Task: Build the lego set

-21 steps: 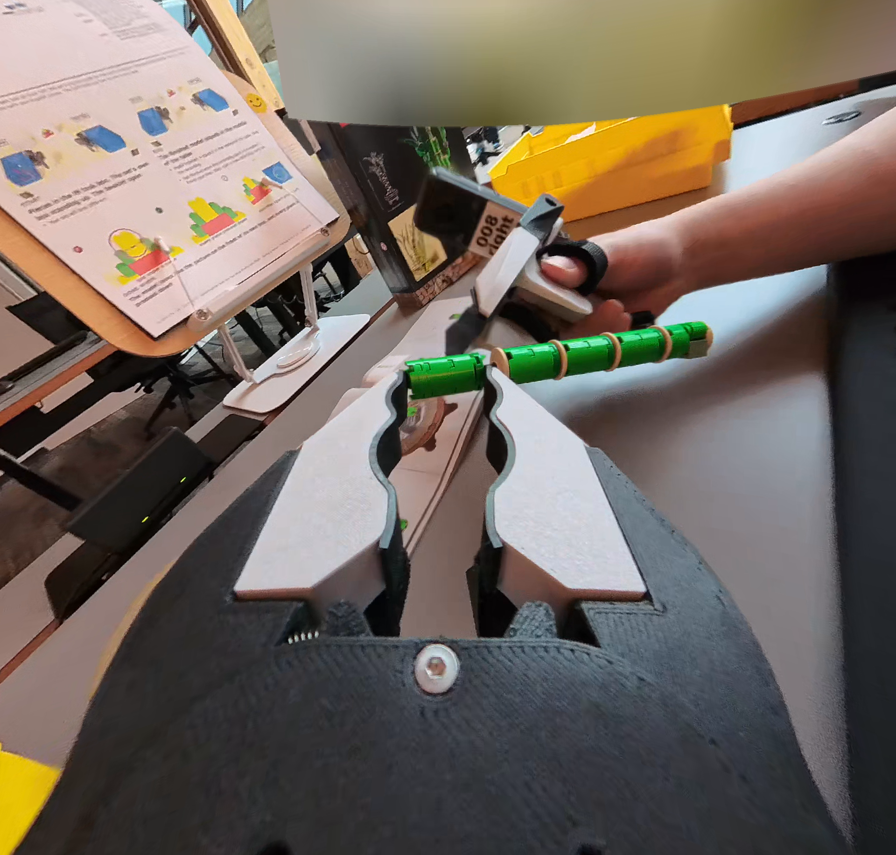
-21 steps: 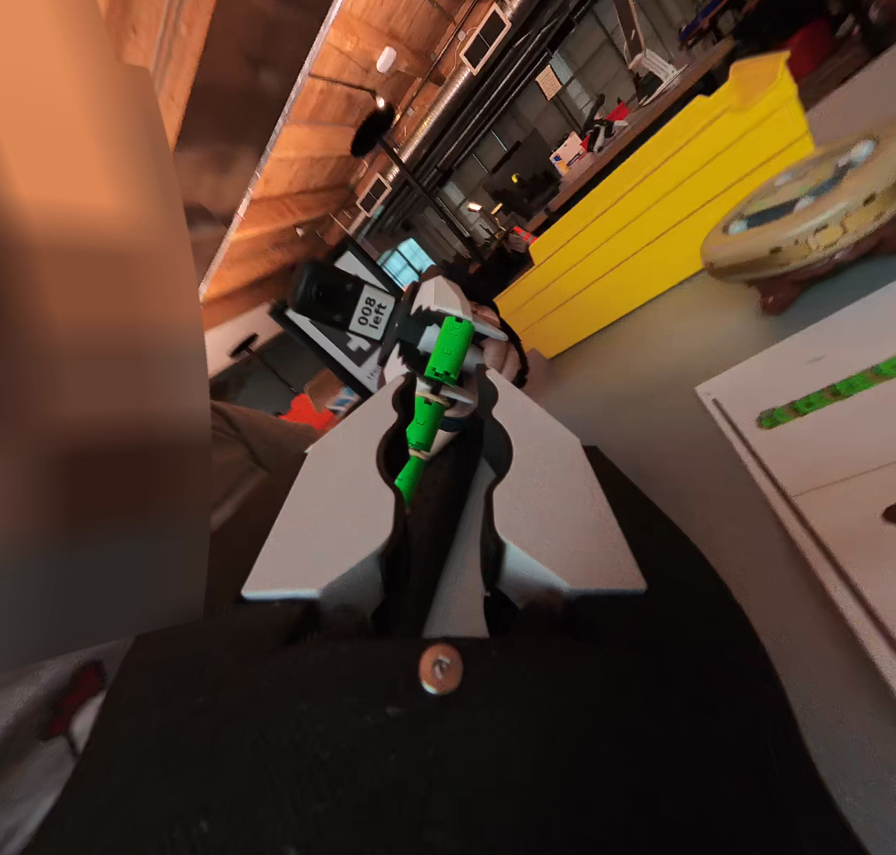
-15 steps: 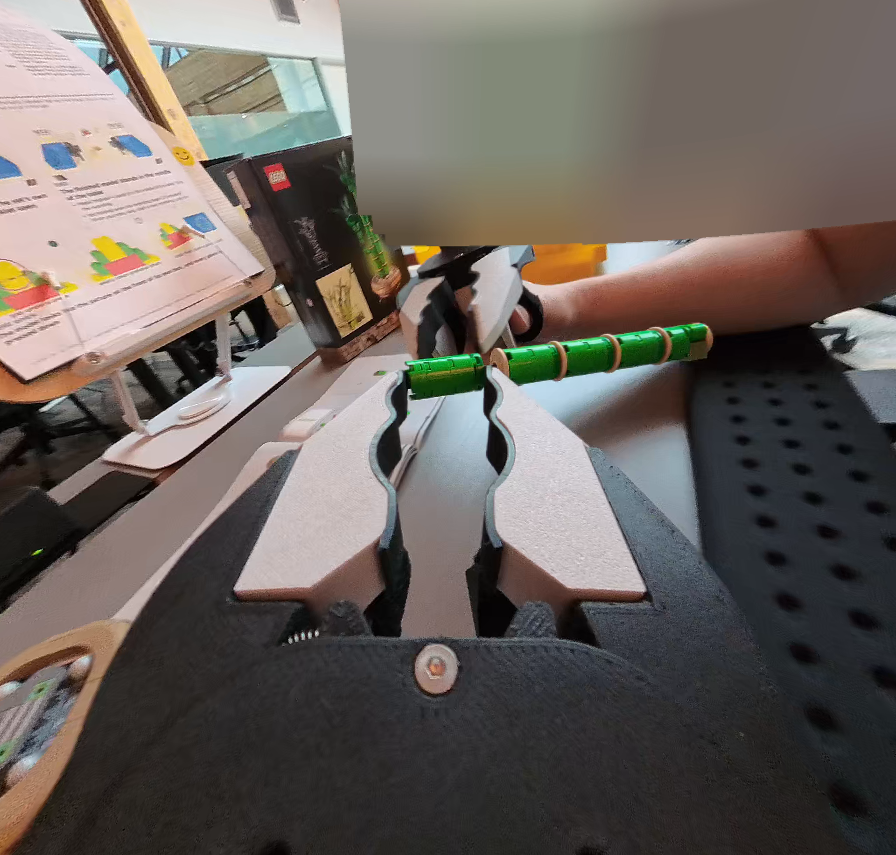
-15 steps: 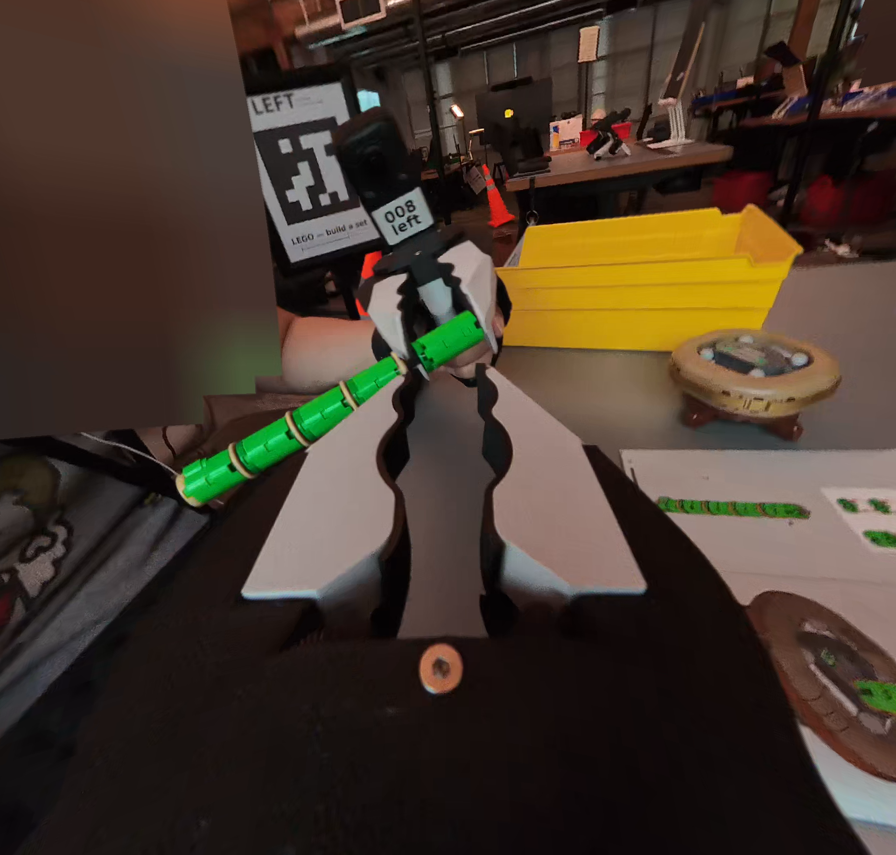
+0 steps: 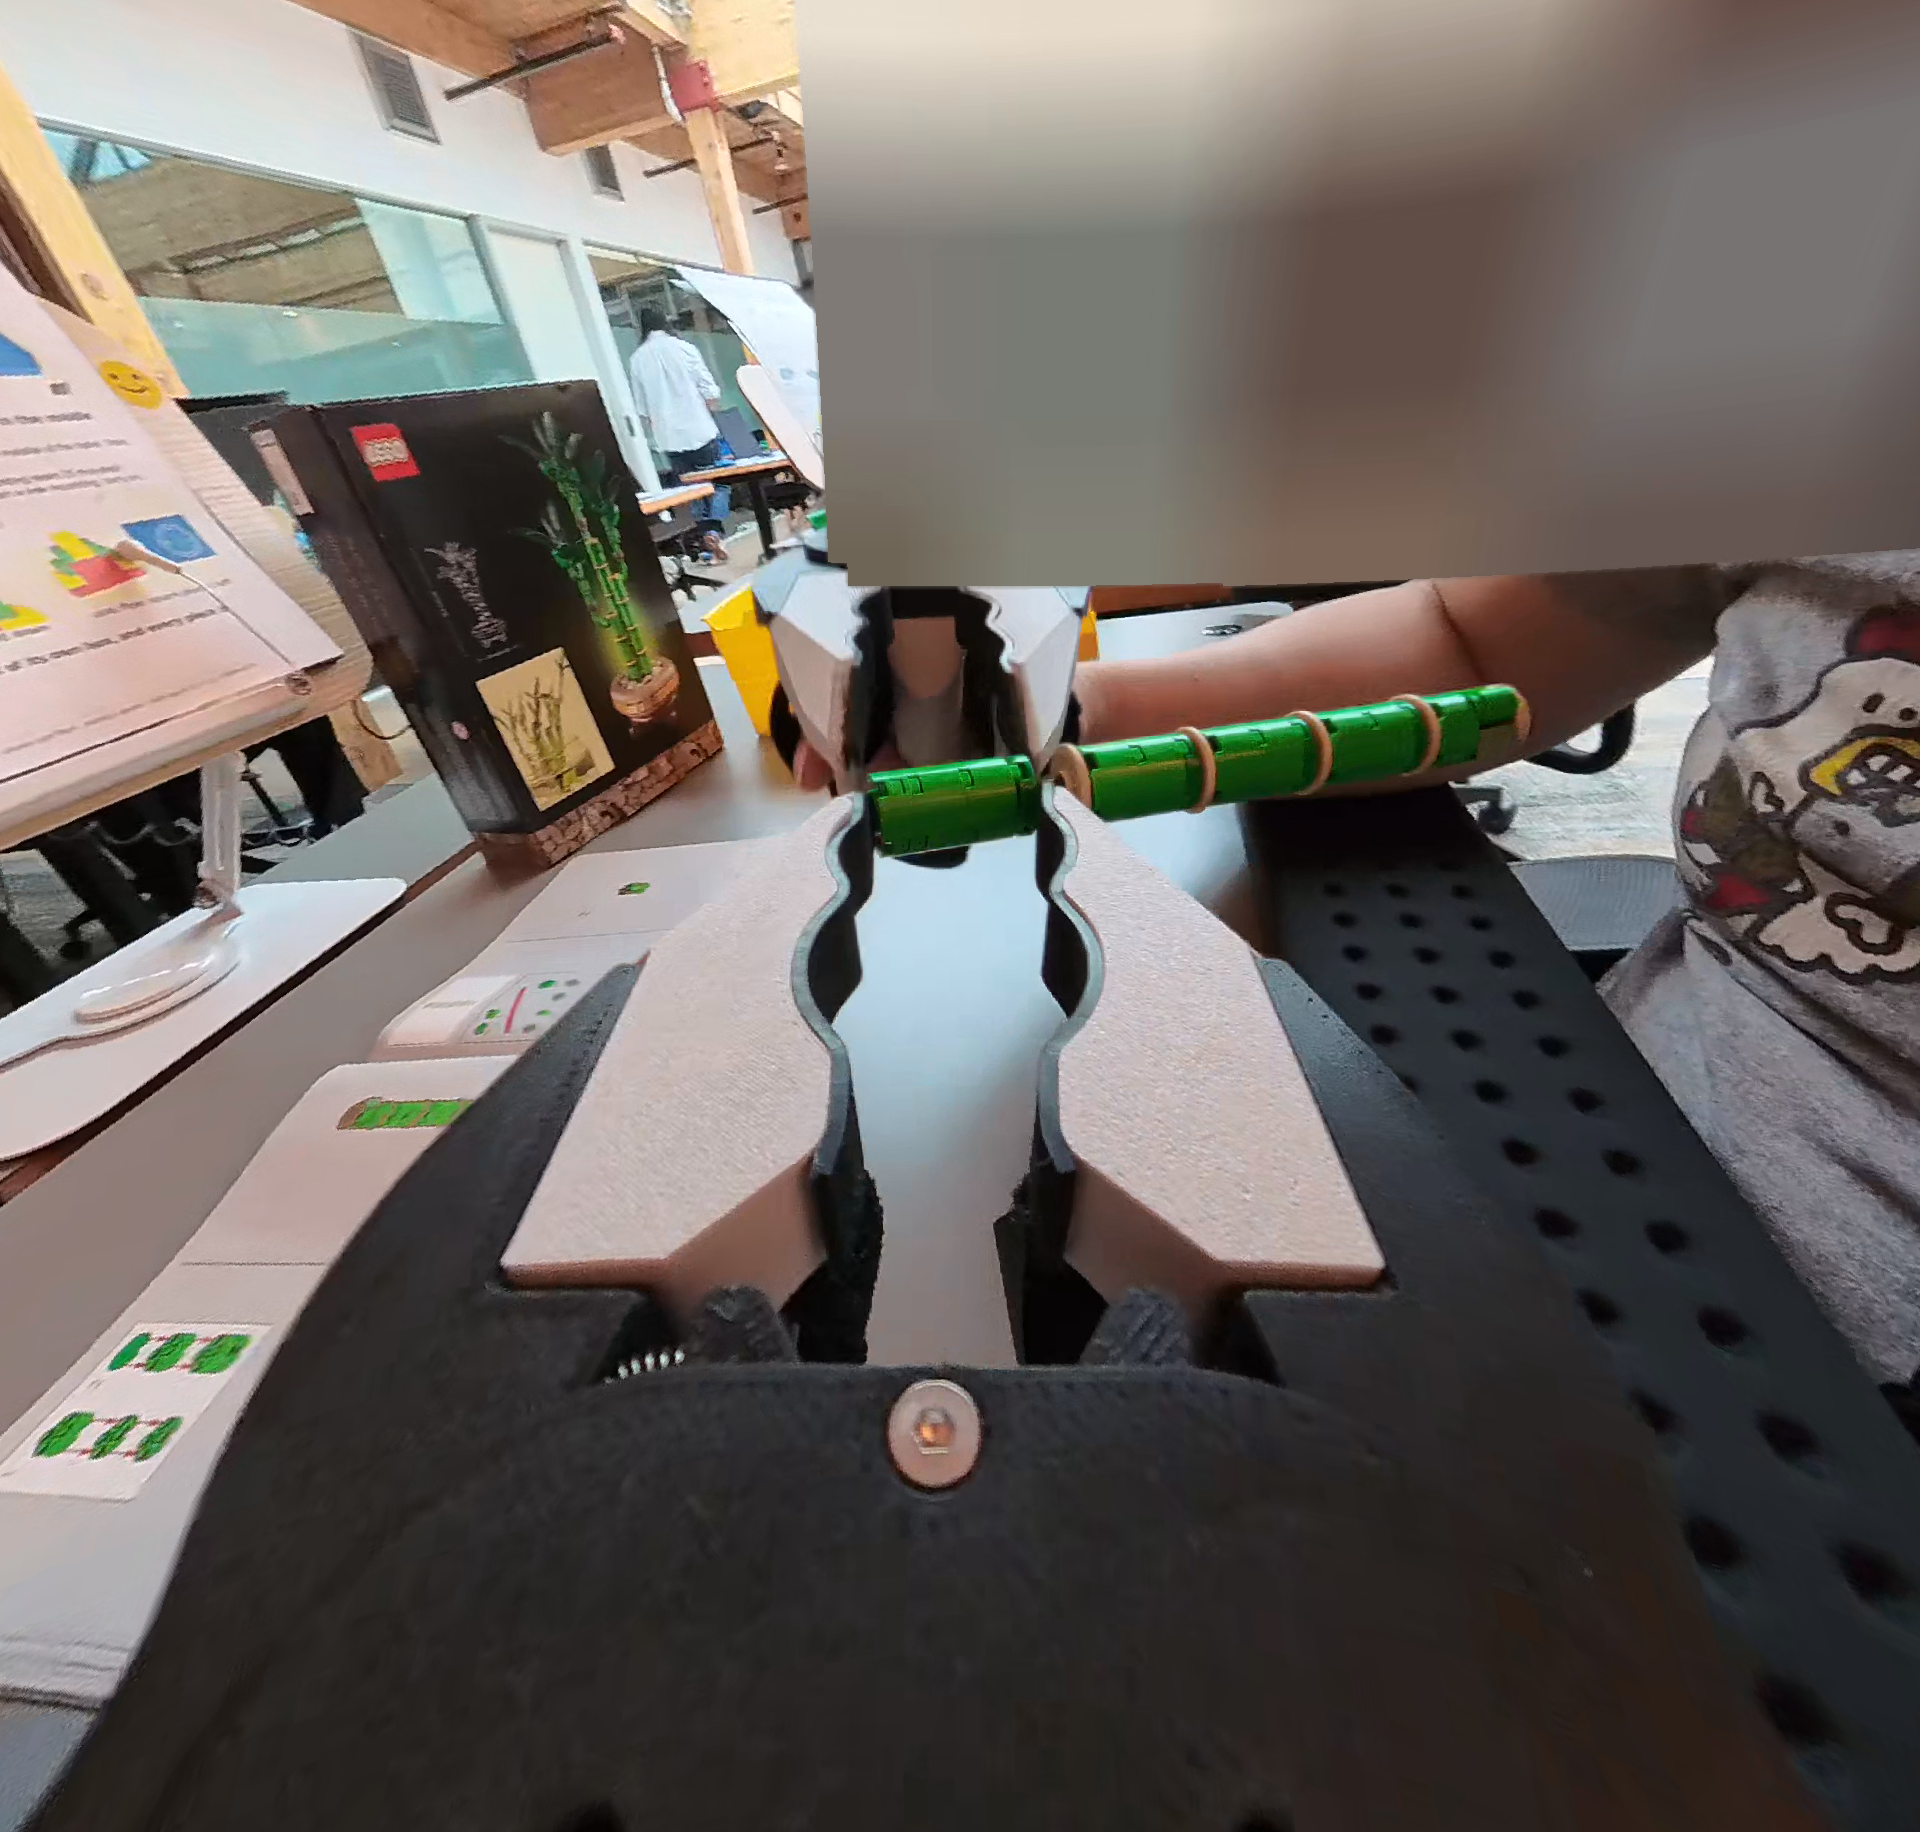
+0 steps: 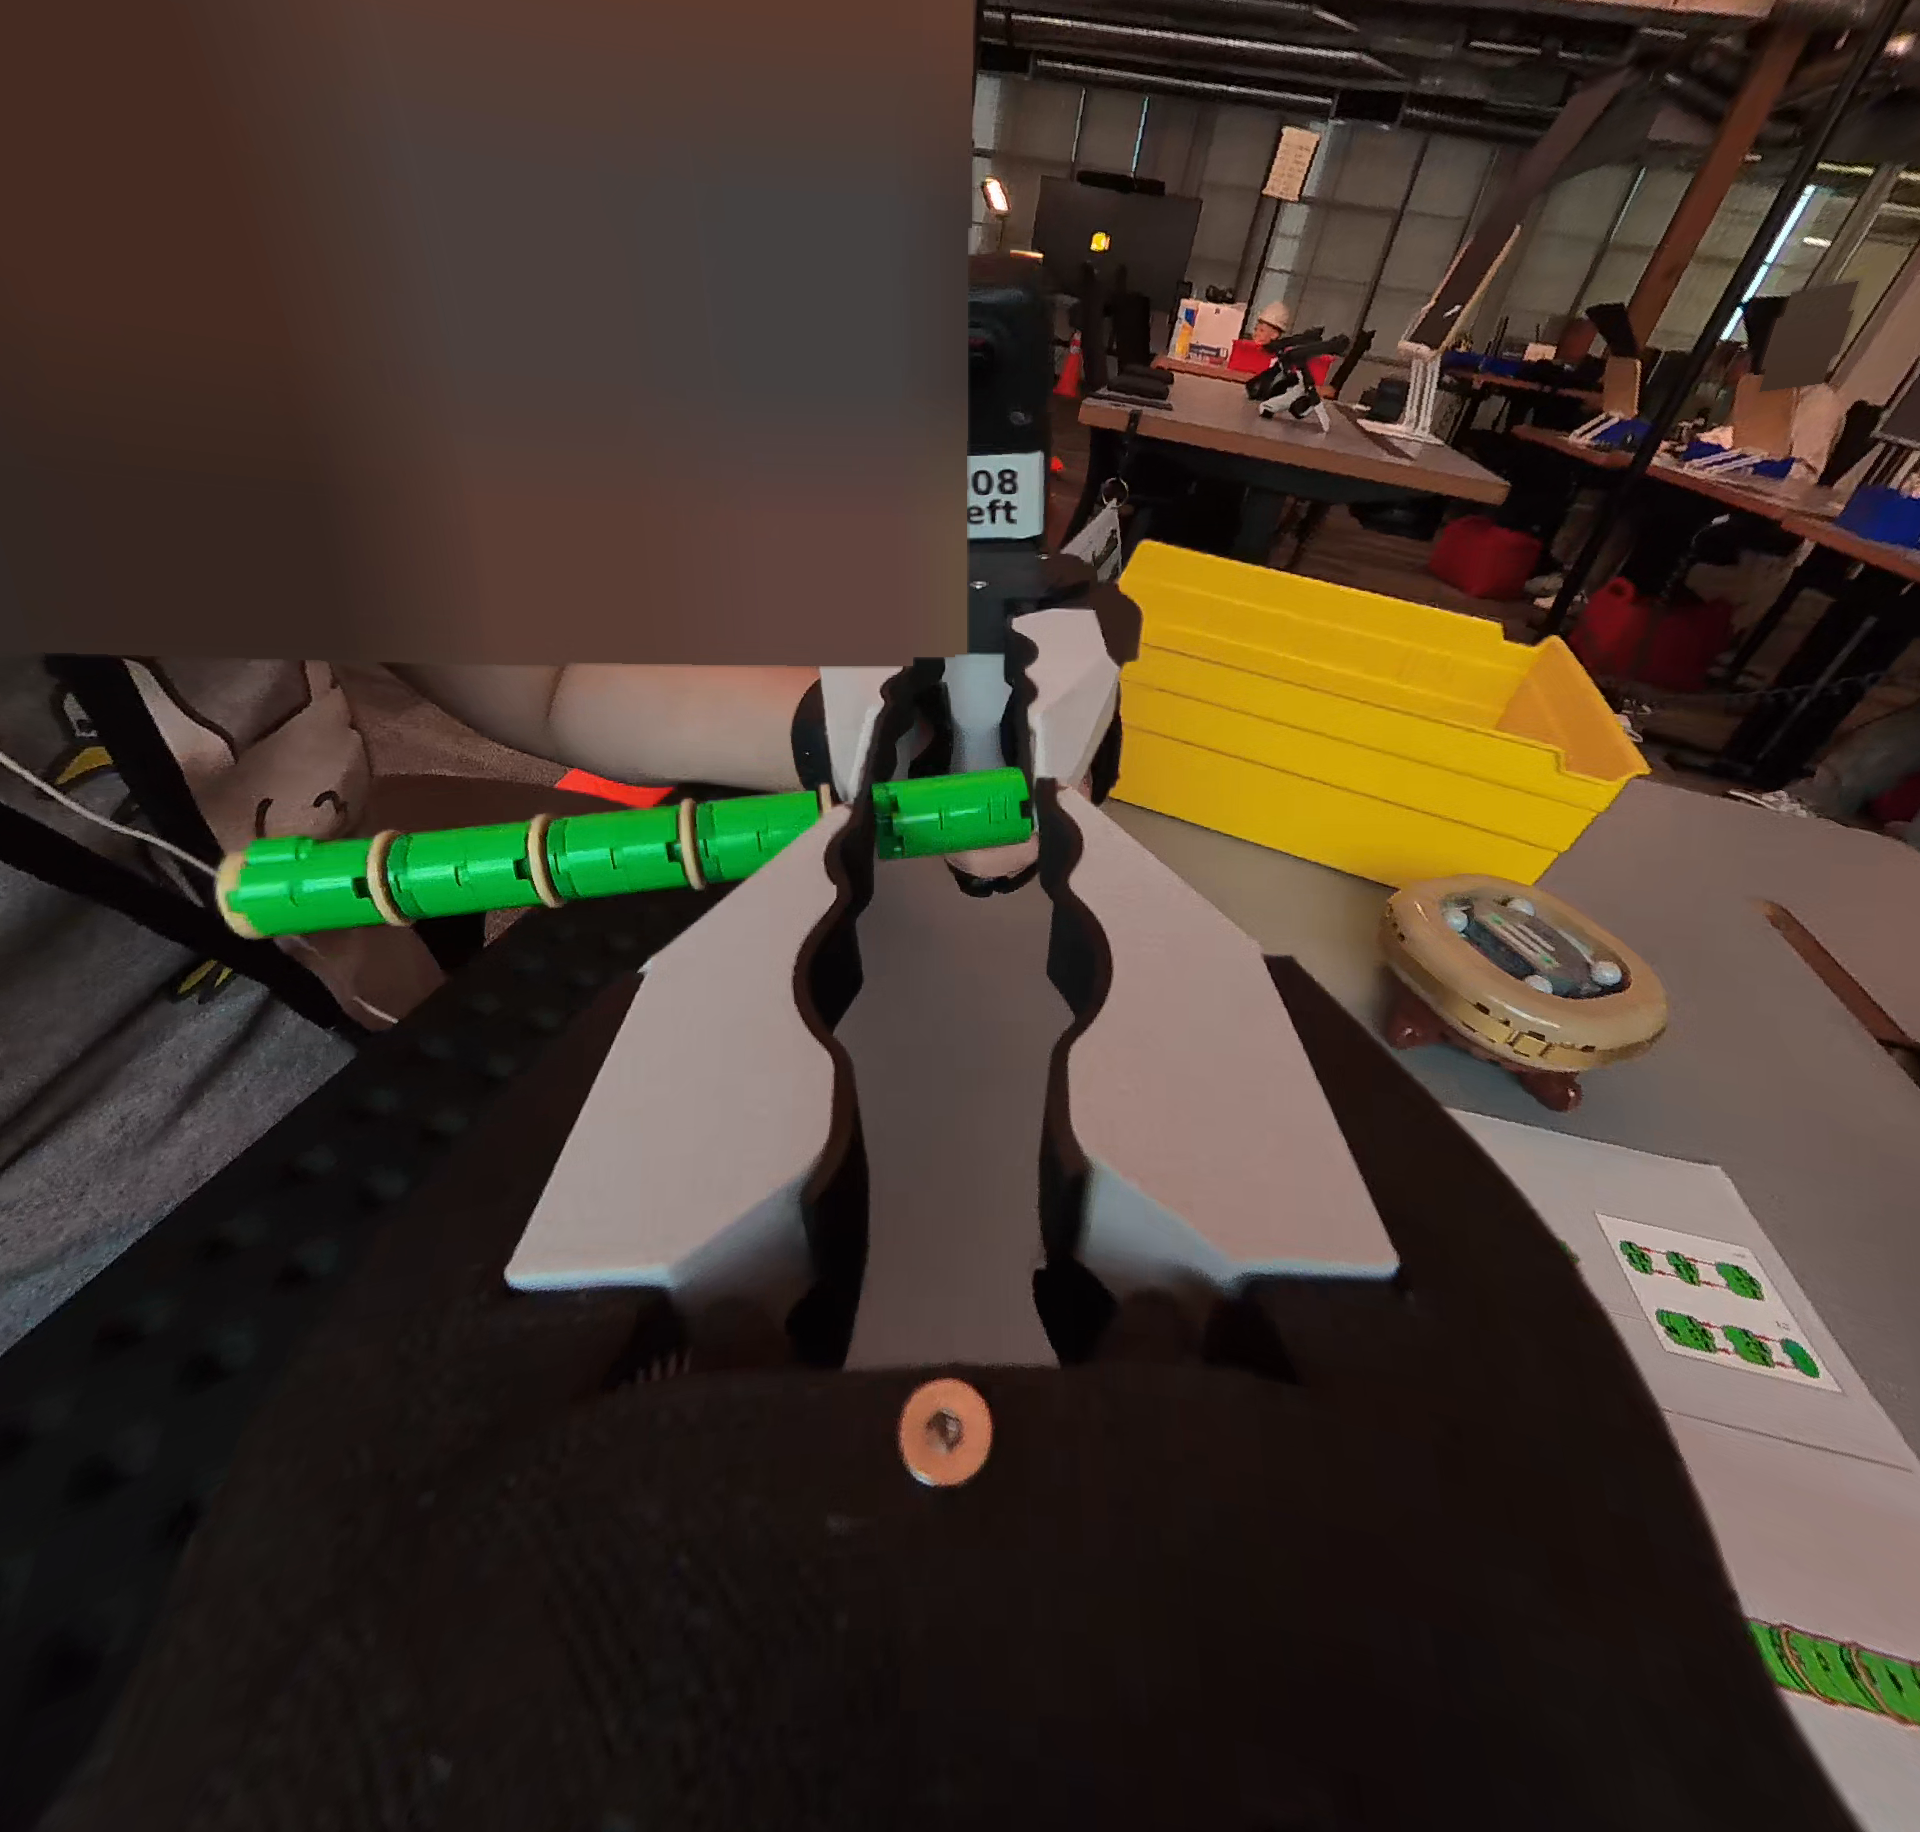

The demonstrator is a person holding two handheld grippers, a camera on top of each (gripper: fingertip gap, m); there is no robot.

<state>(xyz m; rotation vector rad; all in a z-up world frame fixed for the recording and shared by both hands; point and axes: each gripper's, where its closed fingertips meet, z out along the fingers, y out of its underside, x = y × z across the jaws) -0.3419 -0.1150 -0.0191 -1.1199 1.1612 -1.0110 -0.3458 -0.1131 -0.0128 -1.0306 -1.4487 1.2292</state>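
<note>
The right gripper [image 6: 954,818] has swung round to face the left gripper [image 5: 954,814], both now pinching the green bamboo stalk's [image 5: 1288,749] end segment.

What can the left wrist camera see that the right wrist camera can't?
Only the left wrist view shows the black set box with a bamboo picture, and the instruction page on its stand.

Only the right wrist view shows the yellow bins and the round tan pot base on the table.

Both show the green bamboo stalk held up in the air. The left tool and the right tool both grip its short end segment from opposite sides. Both also show paper sheets printed with green parts.
</note>
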